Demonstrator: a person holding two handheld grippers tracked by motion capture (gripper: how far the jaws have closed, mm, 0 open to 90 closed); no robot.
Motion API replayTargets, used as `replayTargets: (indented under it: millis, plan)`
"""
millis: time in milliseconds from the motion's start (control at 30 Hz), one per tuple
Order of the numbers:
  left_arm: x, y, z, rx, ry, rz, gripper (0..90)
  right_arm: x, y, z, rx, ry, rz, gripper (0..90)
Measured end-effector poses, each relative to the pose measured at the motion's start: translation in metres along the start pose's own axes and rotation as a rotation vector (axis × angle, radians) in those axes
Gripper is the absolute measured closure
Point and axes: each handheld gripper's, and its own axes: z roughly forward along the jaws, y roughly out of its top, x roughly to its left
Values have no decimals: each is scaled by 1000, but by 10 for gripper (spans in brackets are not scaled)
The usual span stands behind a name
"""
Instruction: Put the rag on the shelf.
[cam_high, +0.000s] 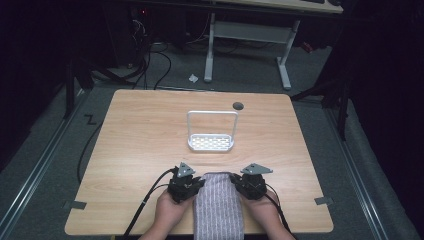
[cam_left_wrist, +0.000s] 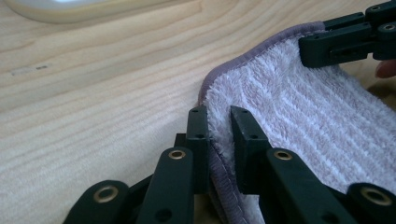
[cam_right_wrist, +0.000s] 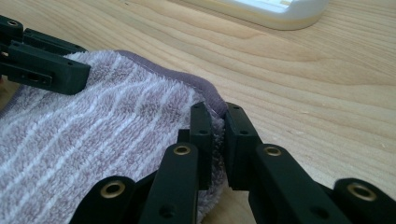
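The left gripper (cam_left_wrist: 219, 126) pinches the left far corner of a striped grey towel (cam_high: 218, 202), its two black jaws drawn narrow with the plush edge and hem squeezed between them. The right gripper (cam_right_wrist: 218, 122) does the same at the right far corner, jaws nearly together on the fabric. In the high view the left gripper (cam_high: 186, 184) and right gripper (cam_high: 251, 183) sit on either side of the towel's far end, each held by a hand (cam_high: 170, 210) coming in from the near edge, cables trailing back toward the person.

The towel lies flat along the near middle of a light wooden table (cam_high: 140, 130), running off the near edge. In each gripper view the other gripper shows across the towel, clamped on its own corner.

Beyond the towel, well apart from it, stands a white rack (cam_high: 211, 132) with a perforated base and a tall wire hoop rising from it. Near the far edge is a round dark hole (cam_high: 238, 106) in the tabletop.

The room is dark, with grey carpet (cam_high: 45, 170), a white-legged desk (cam_high: 250, 35) behind the table, cables on the floor and a scrap of white paper (cam_high: 193, 78).
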Motion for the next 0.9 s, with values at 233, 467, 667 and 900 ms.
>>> replayTargets:
  millis: [233, 467, 667, 900]
  plan:
    - [-10, 4, -21, -87, -6, 31, 786, 5, 3, -14, -50, 4, -22, 837]
    - [-20, 9, -42, -222, 6, 67, 786, 12, 9, -39, -195, -23, -62, 837]
    - [-30, 13, -59, -340, 14, 95, 786, 21, 14, -58, -331, -45, -99, 837]
    - [-42, 13, -79, -489, 29, 142, 789, 31, 18, -77, -462, -64, -127, 836]
